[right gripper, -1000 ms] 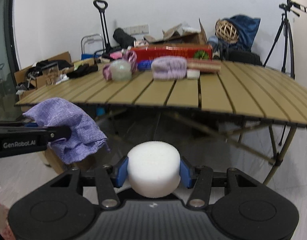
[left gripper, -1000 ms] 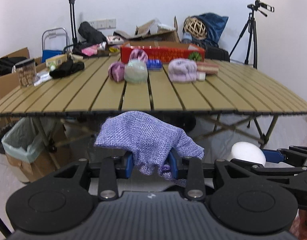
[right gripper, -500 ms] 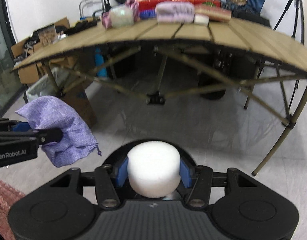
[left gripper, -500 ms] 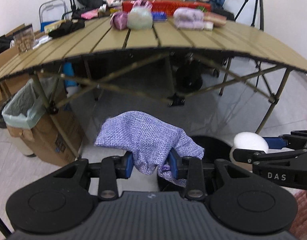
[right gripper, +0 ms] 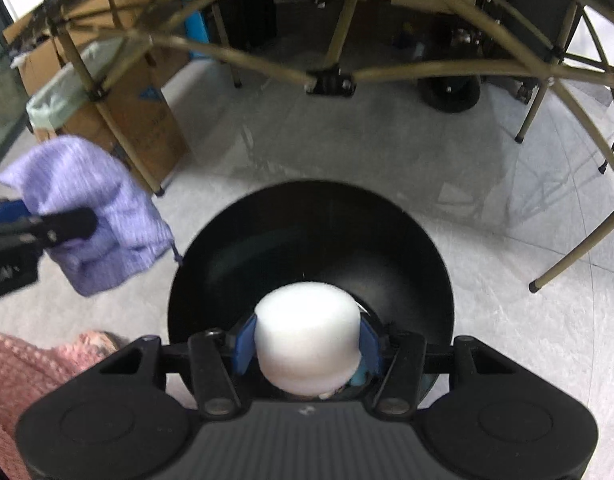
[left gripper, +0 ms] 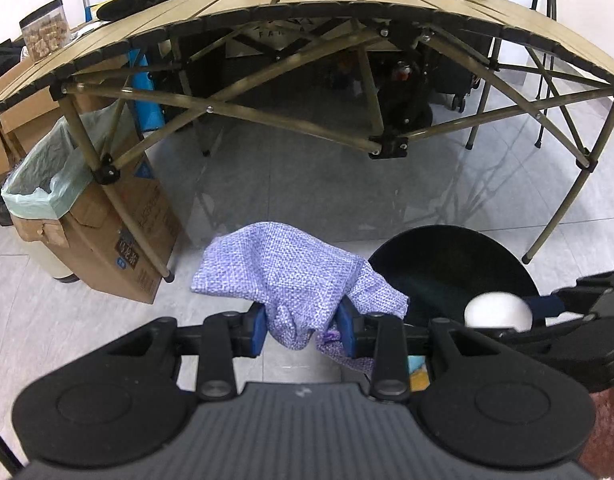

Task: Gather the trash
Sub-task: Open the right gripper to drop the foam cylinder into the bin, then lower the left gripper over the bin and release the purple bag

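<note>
Over the round black plastic bin (right gripper: 311,248) on the grey tiled floor, the right gripper (right gripper: 307,346) holds a white foam cylinder (right gripper: 307,336), fingers clamped on its smooth sides, poised for the drop. The left gripper (left gripper: 303,330) has its fingers pinched on a crumpled, coarse-woven lilac cloth pouch (left gripper: 291,272) (hanging just beside the bin's rim), apparently next in line for disposal.

A crumpled purple woven cloth pouch (left gripper: 295,276) hangs pinched in mid-air, just left of a round black bin (right gripper: 311,240) standing open on the grey floor. A white foam cylinder (right gripper: 307,336) is held upright directly above the bin's opening.
</note>
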Action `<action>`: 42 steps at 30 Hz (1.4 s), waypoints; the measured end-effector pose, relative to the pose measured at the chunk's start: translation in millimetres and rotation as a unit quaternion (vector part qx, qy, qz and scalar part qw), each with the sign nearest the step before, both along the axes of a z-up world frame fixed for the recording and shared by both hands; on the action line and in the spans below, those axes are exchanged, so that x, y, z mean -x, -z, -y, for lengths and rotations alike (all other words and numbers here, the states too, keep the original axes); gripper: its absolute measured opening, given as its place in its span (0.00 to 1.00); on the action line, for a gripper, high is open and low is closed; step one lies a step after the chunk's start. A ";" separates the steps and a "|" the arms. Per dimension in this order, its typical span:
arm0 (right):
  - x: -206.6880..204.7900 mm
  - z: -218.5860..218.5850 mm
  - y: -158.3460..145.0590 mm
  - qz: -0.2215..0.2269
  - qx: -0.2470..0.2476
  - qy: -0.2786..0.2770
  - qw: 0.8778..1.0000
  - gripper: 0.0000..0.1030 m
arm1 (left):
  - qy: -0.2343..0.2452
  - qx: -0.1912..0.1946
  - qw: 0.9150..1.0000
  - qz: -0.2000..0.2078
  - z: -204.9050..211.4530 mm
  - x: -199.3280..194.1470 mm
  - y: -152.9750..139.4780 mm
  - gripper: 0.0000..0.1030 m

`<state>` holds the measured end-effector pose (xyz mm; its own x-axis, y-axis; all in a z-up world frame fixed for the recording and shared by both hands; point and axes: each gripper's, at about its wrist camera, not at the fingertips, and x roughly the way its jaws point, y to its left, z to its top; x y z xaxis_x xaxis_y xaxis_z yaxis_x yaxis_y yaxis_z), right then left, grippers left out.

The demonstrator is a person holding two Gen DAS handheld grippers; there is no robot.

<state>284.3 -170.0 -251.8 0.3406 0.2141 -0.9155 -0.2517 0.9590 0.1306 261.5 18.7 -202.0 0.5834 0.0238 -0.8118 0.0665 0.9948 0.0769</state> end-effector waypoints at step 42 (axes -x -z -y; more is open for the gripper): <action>-3.6 1.7 25.8 -0.025 0.029 0.003 0.999 1.00 | -0.004 0.001 1.000 -0.019 -0.1 -10.3 11.2 0.35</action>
